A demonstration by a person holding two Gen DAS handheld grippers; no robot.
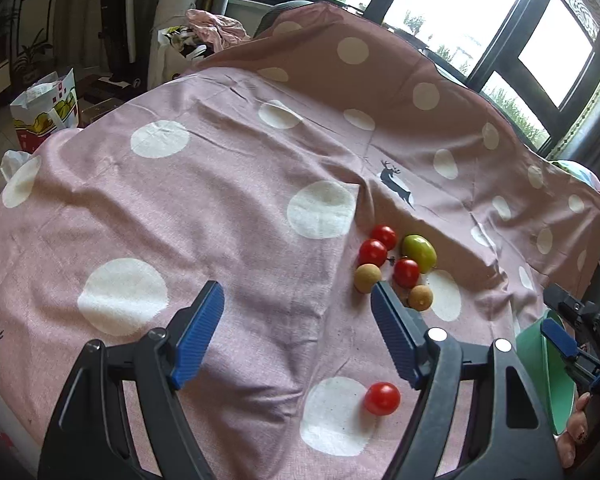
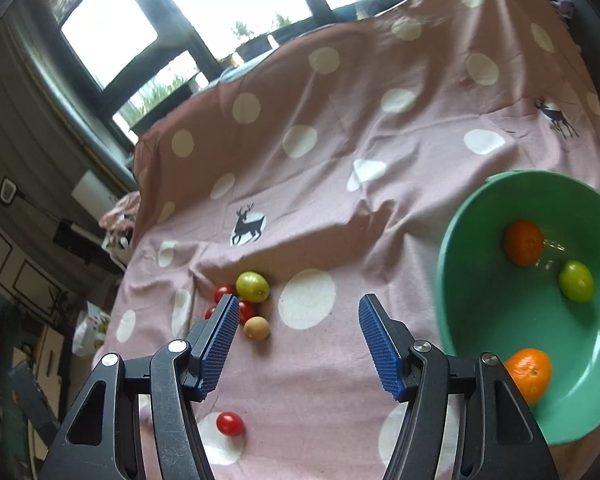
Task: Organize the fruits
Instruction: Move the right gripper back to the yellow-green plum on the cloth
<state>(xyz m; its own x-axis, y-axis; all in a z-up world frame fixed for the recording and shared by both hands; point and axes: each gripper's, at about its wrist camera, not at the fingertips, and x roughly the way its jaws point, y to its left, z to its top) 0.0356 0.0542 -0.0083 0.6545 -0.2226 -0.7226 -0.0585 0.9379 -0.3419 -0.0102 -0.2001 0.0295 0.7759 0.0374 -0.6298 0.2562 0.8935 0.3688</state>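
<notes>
A cluster of fruit lies on the pink spotted cloth (image 1: 228, 200): three red cherry tomatoes (image 1: 373, 252), a green fruit (image 1: 419, 253) and two tan longans (image 1: 367, 277). One more cherry tomato (image 1: 382, 398) lies apart, nearer me. My left gripper (image 1: 296, 312) is open and empty, just left of the cluster. A green bowl (image 2: 460, 220) holds two oranges (image 2: 523, 242) and a green fruit (image 2: 576, 281). My right gripper (image 2: 296, 320) is open and empty above the cloth, between the cluster (image 2: 253, 286) and the bowl. The lone tomato (image 2: 229, 424) lies below its left finger.
Windows run along the far side of the table. A printed shopping bag (image 1: 46, 110) stands on the floor at the far left. A pile of pink cloth (image 1: 216, 28) lies beyond the table's far edge. The bowl's rim (image 1: 540, 364) shows at the right of the left wrist view.
</notes>
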